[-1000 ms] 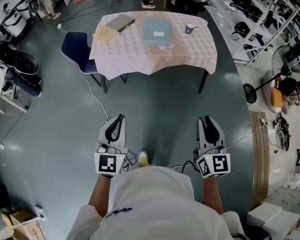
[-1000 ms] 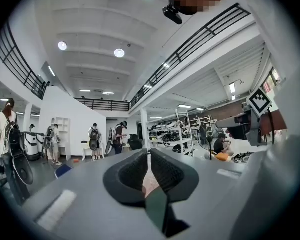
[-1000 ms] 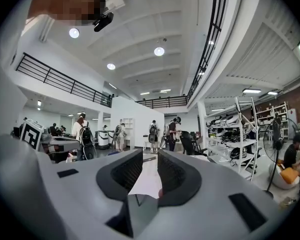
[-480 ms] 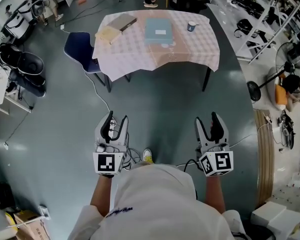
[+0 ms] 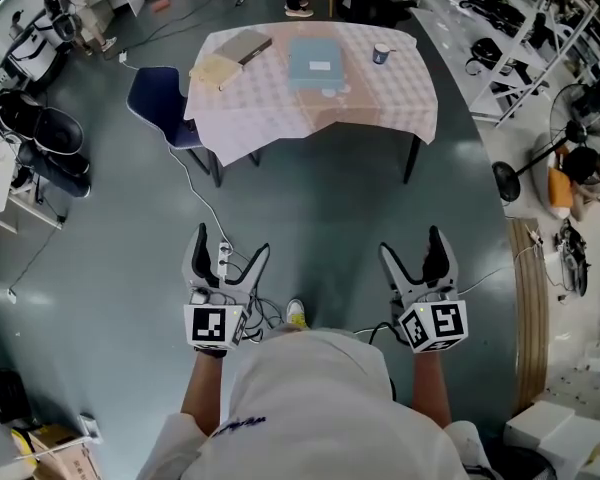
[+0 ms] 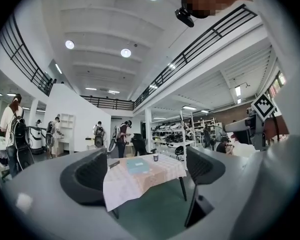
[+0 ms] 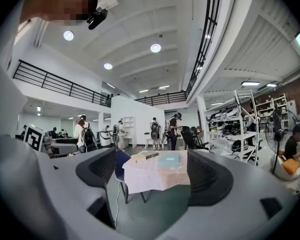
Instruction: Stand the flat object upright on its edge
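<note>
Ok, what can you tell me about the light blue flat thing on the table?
The light blue flat object is a thin rectangular slab, like a book or slim box, with a small white label on its top face. It lies flat, not on edge, on the checked tablecloth, near its middle. The mug stands apart to its right.

Tablecloth (image 5: 380,103): soft checked cloth. Floor (image 5: 330,218): smooth, faintly glossy. Flat blue object (image 5: 314,63): matt cover.

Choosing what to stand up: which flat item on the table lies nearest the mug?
The light blue item, central on the table; the tan item and grey item lie farther left, away from the mug.
</note>
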Demonstrator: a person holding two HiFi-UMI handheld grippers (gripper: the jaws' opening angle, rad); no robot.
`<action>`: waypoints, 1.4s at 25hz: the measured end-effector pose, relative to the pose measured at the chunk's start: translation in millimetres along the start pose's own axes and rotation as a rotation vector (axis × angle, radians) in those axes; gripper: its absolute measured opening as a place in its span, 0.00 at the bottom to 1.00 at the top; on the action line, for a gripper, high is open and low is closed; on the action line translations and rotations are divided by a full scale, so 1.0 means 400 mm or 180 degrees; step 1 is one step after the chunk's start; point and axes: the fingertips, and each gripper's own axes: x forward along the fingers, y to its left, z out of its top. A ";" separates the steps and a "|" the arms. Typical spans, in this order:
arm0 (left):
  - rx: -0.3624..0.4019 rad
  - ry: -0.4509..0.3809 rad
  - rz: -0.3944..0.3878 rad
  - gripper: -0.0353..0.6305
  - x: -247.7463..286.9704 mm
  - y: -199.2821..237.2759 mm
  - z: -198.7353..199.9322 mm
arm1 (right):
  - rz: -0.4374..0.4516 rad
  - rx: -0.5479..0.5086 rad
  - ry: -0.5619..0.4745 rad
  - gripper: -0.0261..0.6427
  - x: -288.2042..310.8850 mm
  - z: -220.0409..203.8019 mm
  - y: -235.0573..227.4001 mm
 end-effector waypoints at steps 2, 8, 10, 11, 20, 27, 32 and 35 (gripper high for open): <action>0.0011 0.0031 -0.0061 0.79 -0.001 -0.003 -0.007 | 0.0001 -0.0006 -0.0026 0.76 0.004 0.005 0.006; 0.0003 0.0104 -0.0182 0.90 0.001 -0.011 -0.028 | -0.0018 -0.0105 -0.0069 0.93 0.001 -0.004 0.009; -0.0035 0.0119 -0.0176 0.93 -0.002 -0.005 -0.030 | -0.0047 -0.0106 -0.0055 0.93 -0.004 -0.010 0.002; -0.0049 0.0119 -0.0169 0.94 -0.005 0.001 -0.029 | -0.0059 -0.0099 -0.0047 0.93 -0.006 -0.012 0.002; 0.0109 0.0059 -0.0269 0.94 -0.001 0.026 -0.042 | -0.0093 -0.0132 -0.0007 0.93 0.018 -0.029 0.020; 0.0063 -0.0013 -0.0490 0.93 0.016 0.024 -0.041 | -0.0053 -0.0205 0.0111 0.93 0.064 -0.035 0.056; 0.0008 0.0078 -0.0556 0.93 0.025 0.063 -0.085 | -0.0088 -0.0268 0.0231 0.92 0.090 -0.037 0.085; -0.0072 0.0082 -0.0622 0.93 0.041 0.070 -0.081 | -0.0172 -0.0316 0.0283 0.92 0.081 -0.034 0.089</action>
